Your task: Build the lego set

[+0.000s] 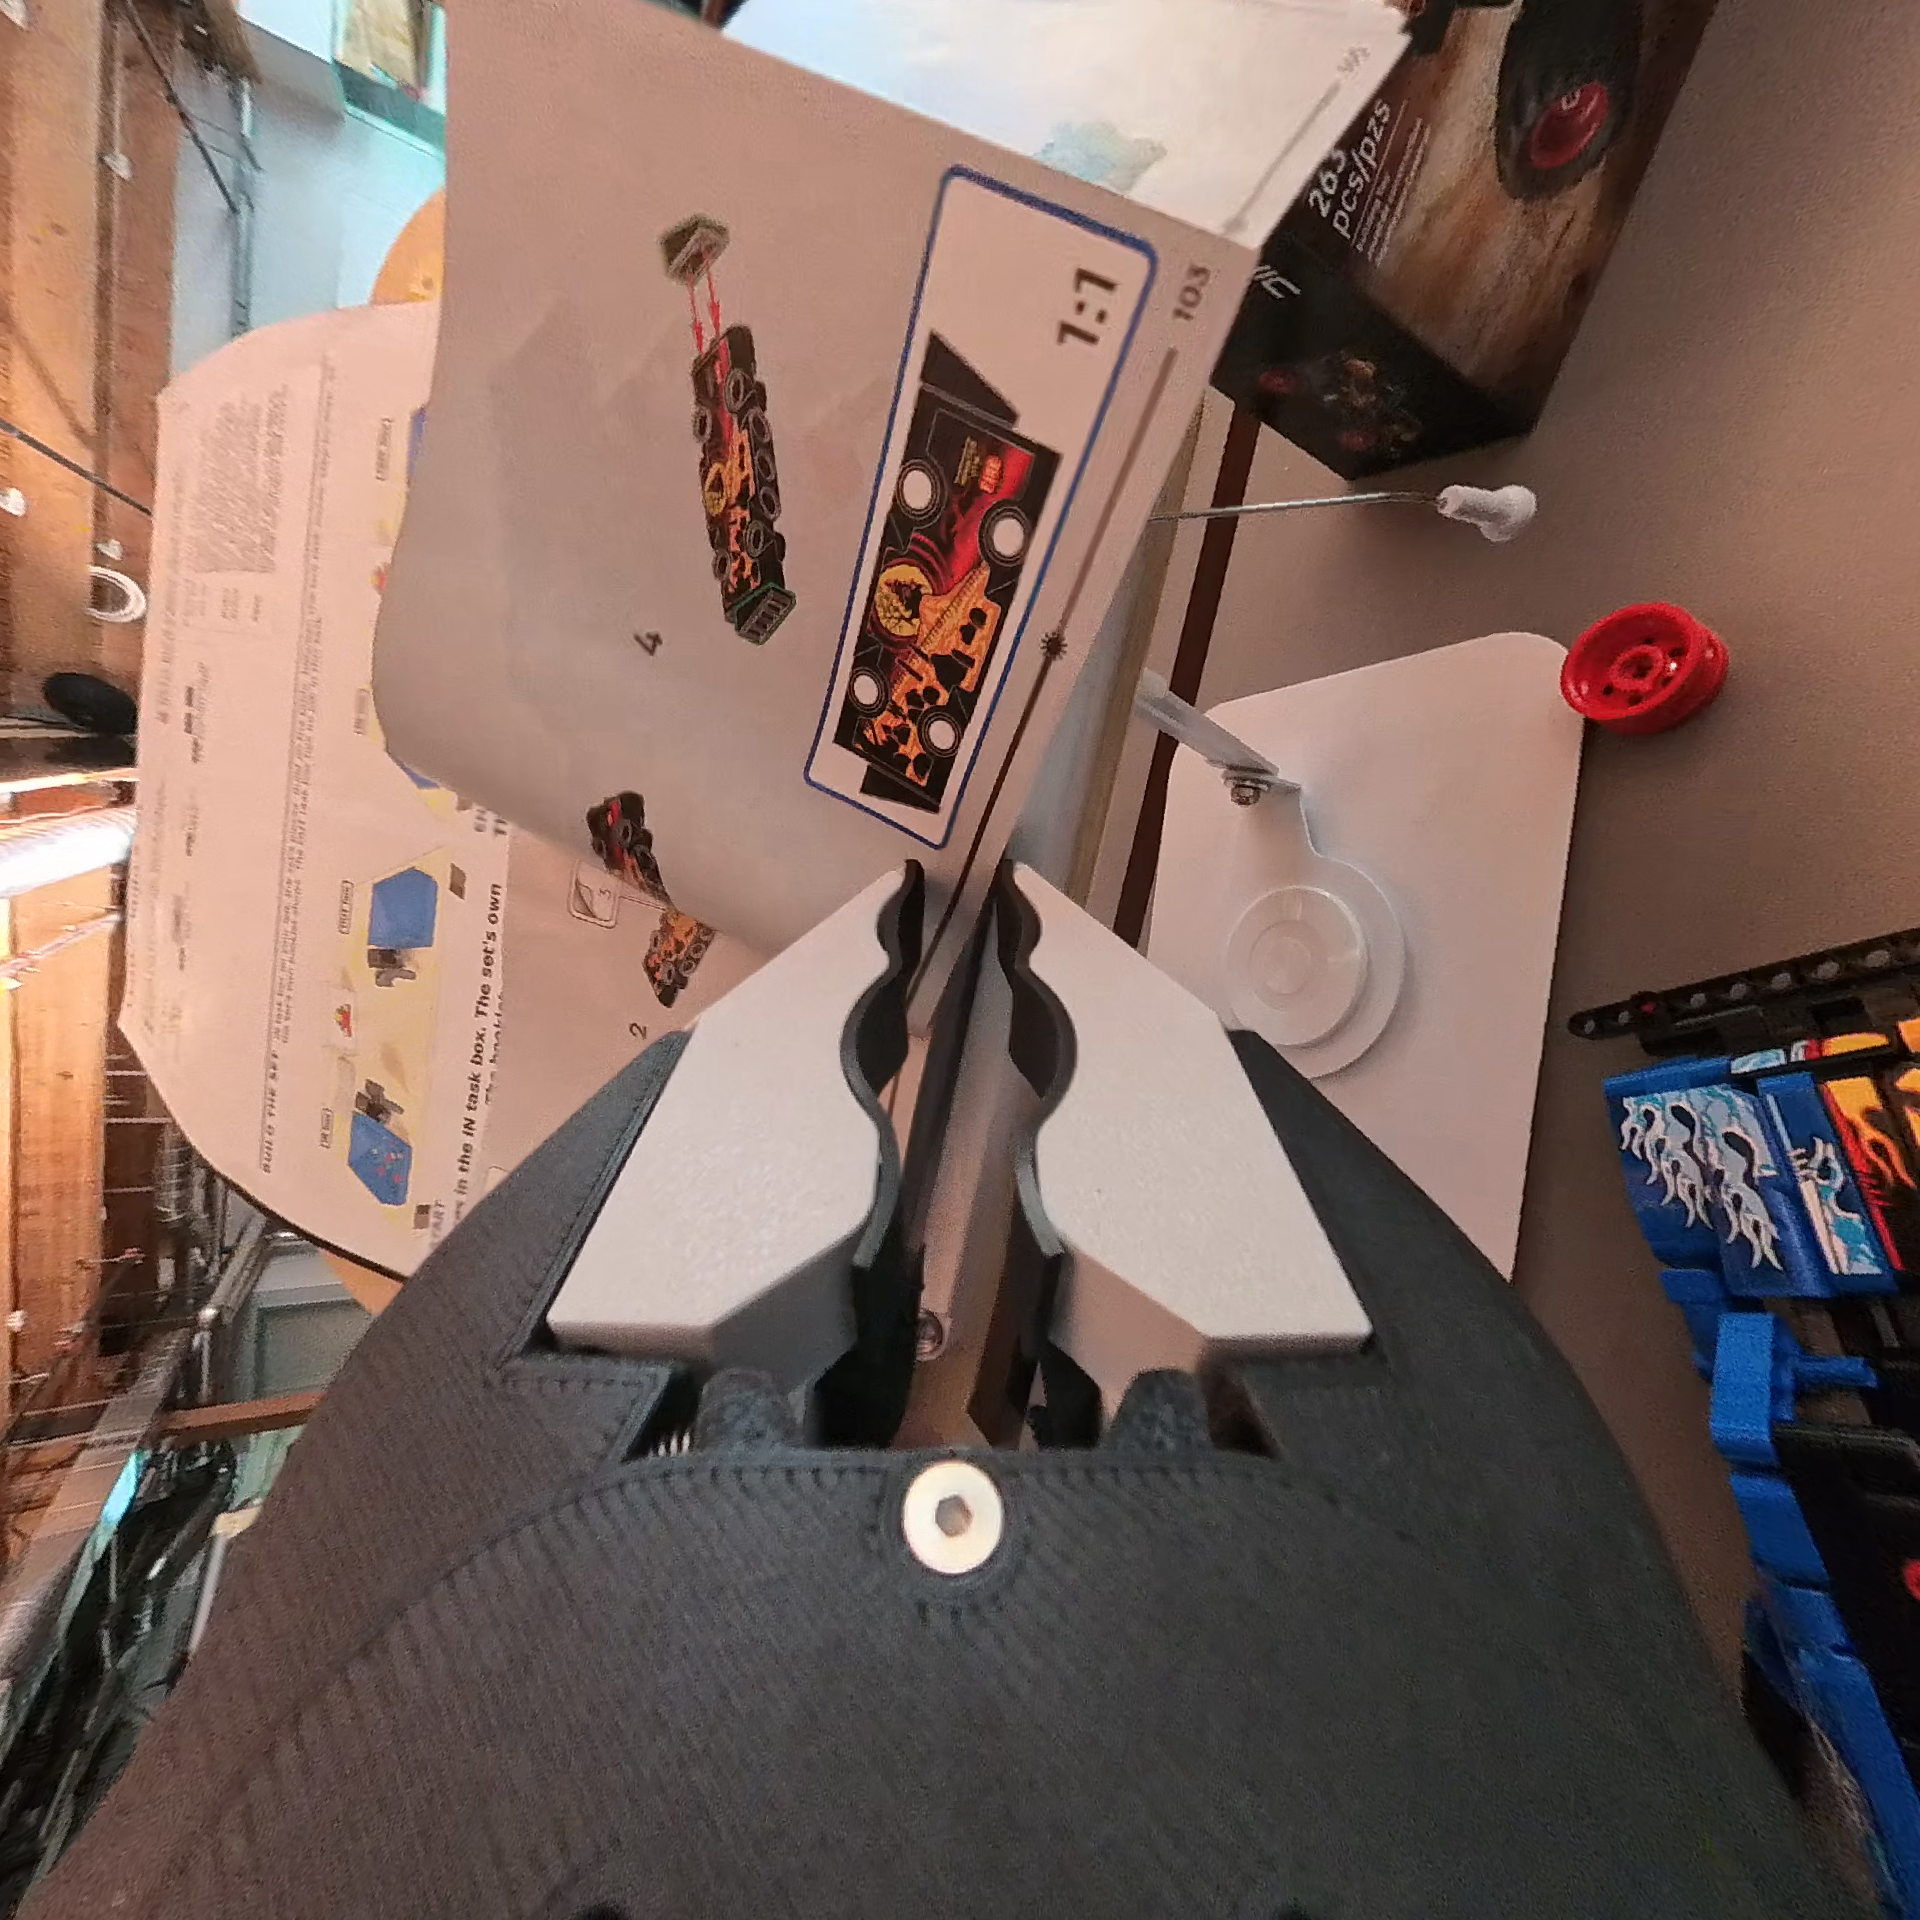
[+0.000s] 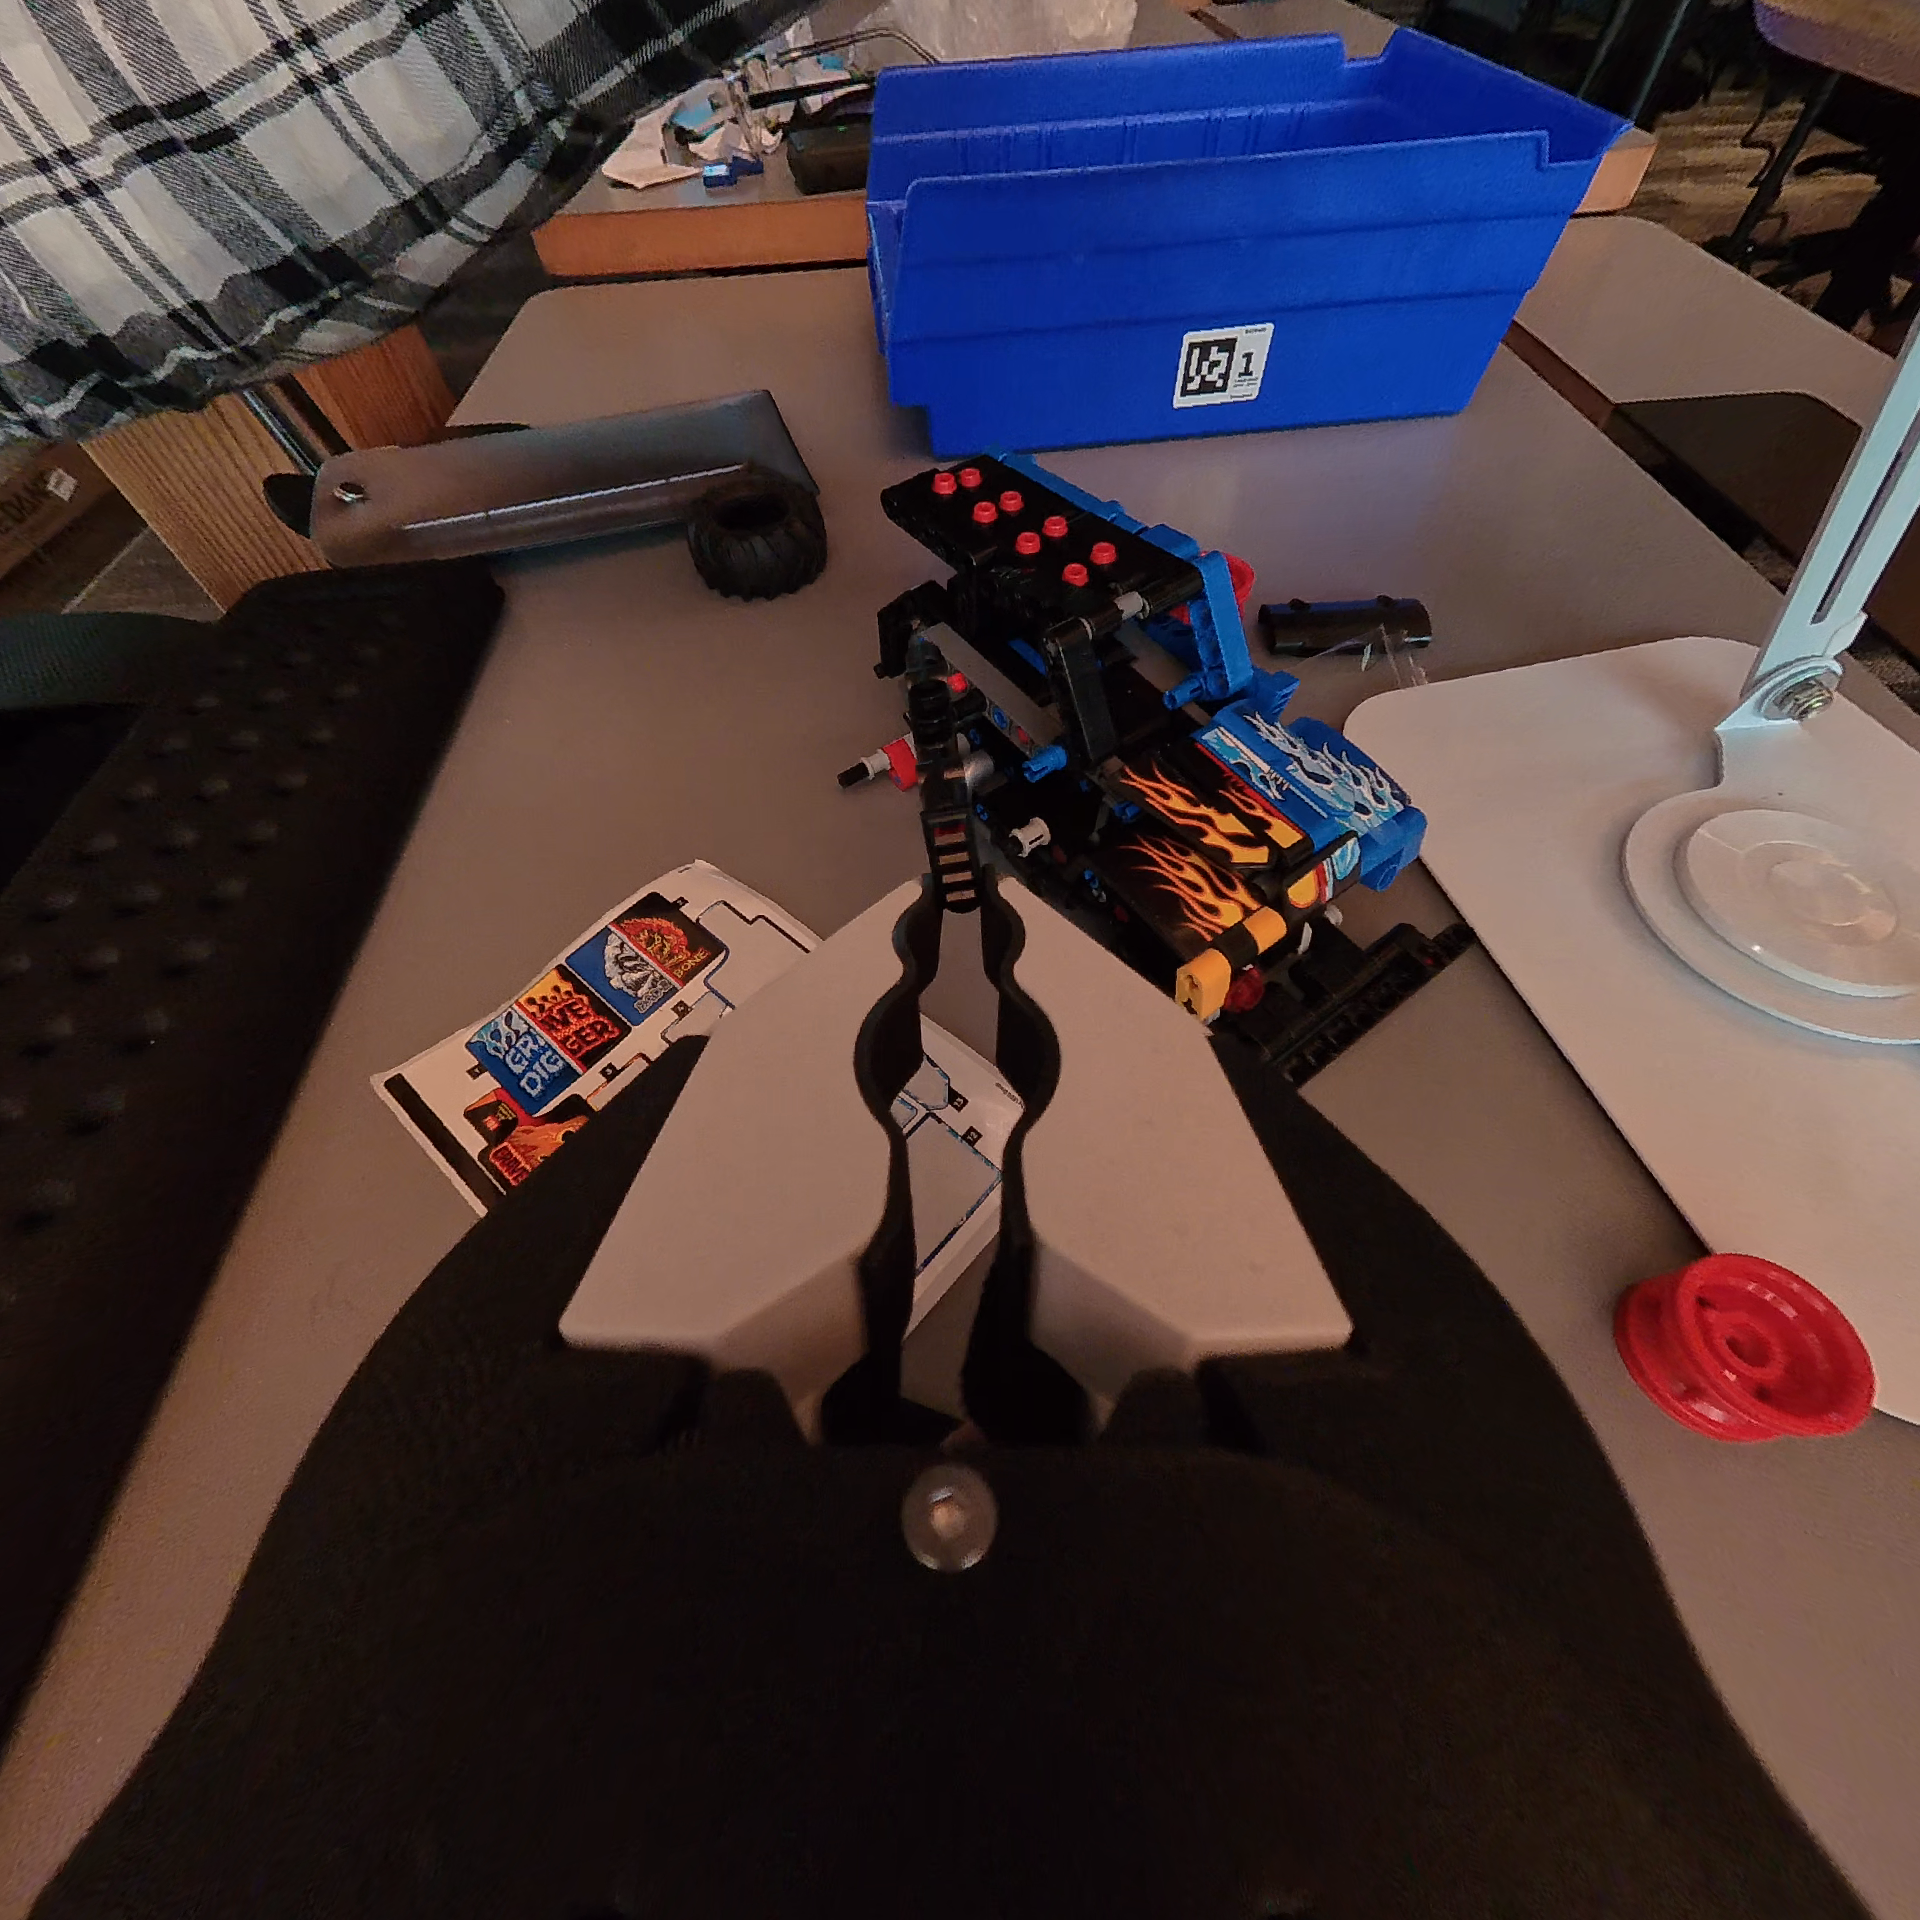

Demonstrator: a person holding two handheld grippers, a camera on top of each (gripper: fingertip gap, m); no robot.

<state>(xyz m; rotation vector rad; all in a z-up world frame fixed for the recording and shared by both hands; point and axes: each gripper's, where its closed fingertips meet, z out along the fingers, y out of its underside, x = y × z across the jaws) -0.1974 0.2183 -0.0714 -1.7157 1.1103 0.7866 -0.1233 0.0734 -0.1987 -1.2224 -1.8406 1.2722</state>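
The left gripper [image 1: 956, 883] is pressed together on the lower edge of an instruction booklet page [image 1: 727, 499], lifting the page off a white stand [image 1: 1455, 935] whose base plate rests on the grey table [image 1: 1714, 520]. A red wheel hub [image 1: 1647, 670] lies just beside the plate's edge, and the set's box [image 1: 1455, 260] lies near the stand. The right gripper [image 2: 961, 904] pinches the end of a slim black lego piece [image 2: 940, 790] between its fingertips; whether that piece is joined to the model cannot be determined. The partly built lego truck [image 2: 1143, 748], blue and black with flame decals, sits at mid-table in front of a blue bin [image 2: 1195, 229]. A sticker sheet [image 2: 582, 1018] lies under the right gripper. A loose black tyre [image 2: 758, 545] rests left of the truck.
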